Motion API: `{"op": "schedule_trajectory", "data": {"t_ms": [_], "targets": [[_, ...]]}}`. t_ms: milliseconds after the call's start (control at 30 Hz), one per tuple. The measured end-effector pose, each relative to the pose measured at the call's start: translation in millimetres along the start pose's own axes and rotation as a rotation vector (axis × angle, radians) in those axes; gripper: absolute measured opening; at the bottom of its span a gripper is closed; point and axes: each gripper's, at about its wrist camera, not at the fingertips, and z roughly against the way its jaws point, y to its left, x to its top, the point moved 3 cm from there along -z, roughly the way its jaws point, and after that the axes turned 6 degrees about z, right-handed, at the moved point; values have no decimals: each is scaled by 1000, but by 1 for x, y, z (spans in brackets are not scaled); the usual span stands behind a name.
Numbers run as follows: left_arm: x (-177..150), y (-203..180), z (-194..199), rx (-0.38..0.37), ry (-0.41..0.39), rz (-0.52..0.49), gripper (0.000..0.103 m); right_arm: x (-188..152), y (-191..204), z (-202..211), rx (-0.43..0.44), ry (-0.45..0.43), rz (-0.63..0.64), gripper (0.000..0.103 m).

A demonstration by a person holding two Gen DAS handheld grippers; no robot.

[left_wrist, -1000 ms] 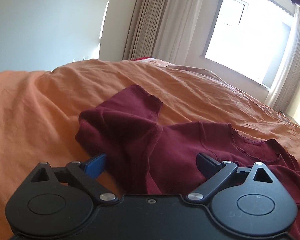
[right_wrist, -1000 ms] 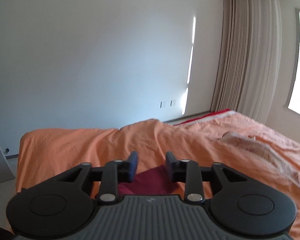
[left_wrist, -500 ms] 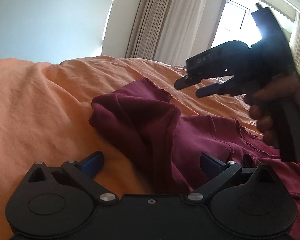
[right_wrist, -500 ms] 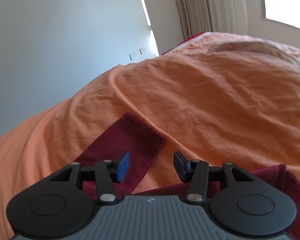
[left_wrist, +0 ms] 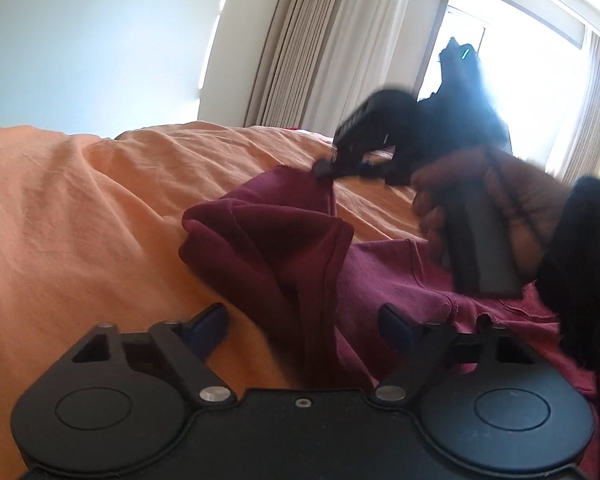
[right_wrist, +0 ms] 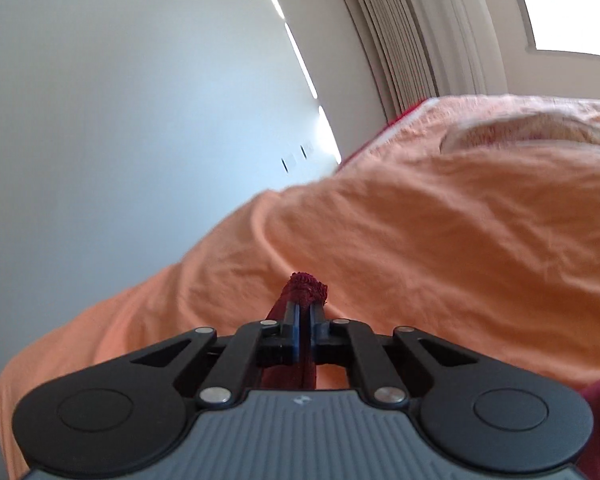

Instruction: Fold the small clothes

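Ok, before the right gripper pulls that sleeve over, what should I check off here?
1. Right gripper shut on sleeve: ok, maroon cloth sticks out past the closed fingers.
2. Grip depth: cannot tell, only a small tuft shows beyond the tips.
3. Left gripper open: ok, fingers wide apart astride a fold of the shirt.
4. Left gripper pinning the shirt: not ok, it grips nothing.
5. Shirt lying flat: not ok, it is bunched on the sheet.
6. Sleeve end at right gripper in left view: ok, though blurred.
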Motion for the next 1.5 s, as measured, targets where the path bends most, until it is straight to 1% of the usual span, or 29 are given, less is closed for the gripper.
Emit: {"op": "schedule_trajectory", "data": {"t_ms": [100,167,200,233,267,300,333,400,433,500,600,667,733,800,867,967,1033,1100,1233,1300,1333,1367,1433,1500], "targets": [[1,-4,0,8,-6,-7,75,32,8,45,-5,-117,45,5],[4,-9,-2,14,-12,-20,69,50,9,77,-18,-189,66,5],[5,-12,-4,22,-10,-36,68,55,8,92,-26,-221,74,5],[7,-16,-6,28,-8,-55,64,59,6,109,-35,-252,79,5],[10,-20,-8,28,-8,-73,61,61,3,126,-47,-279,84,5],[12,-25,-10,30,-8,-89,60,59,-2,145,-66,-305,89,5],[14,-30,-11,33,-11,-107,61,54,-9,164,-93,-328,93,5],[17,-39,-10,34,-24,-134,64,37,-24,196,-150,-357,92,5],[20,-41,-12,25,-28,-145,67,25,-34,210,-192,-358,94,5],[22,-44,-14,-1,-19,-160,68,-1,-55,231,-246,-336,76,5],[20,-48,-15,-56,14,-171,67,-50,-91,252,-312,-247,12,5],[18,-42,-16,-121,67,-131,67,-86,-112,261,-355,-187,-36,5],[16,-32,-19,-179,131,-70,67,-119,-129,268,-371,-136,-103,5],[14,-25,-18,-206,159,-43,67,-151,-141,277,-371,-110,-170,5],[11,-21,-15,-236,181,-44,72,-183,-147,289,-369,-97,-207,5],[11,-15,-12,-257,207,-23,80,-214,-145,295,-348,-63,-231,6],[14,-11,-14,-277,228,8,80,-228,-144,299,-335,-46,-235,7],[20,-7,-20,-296,245,45,83,-235,-143,300,-327,-36,-233,8],[33,-4,-34,-348,282,109,83,-234,-142,308,-347,-24,-181,17],[35,-4,-35,-338,307,90,90,-230,-142,313,-345,-36,-167,30],[34,-5,-34,-332,316,62,93,-228,-143,314,-344,-45,-162,42],[32,-5,-31,-335,321,32,94,-226,-144,315,-338,-53,-154,47],[26,-1,-24,-347,331,-9,94,-223,-145,314,-337,-53,-141,50],[19,8,-15,-337,329,-11,94,-220,-149,306,-344,-44,-146,50]]}}
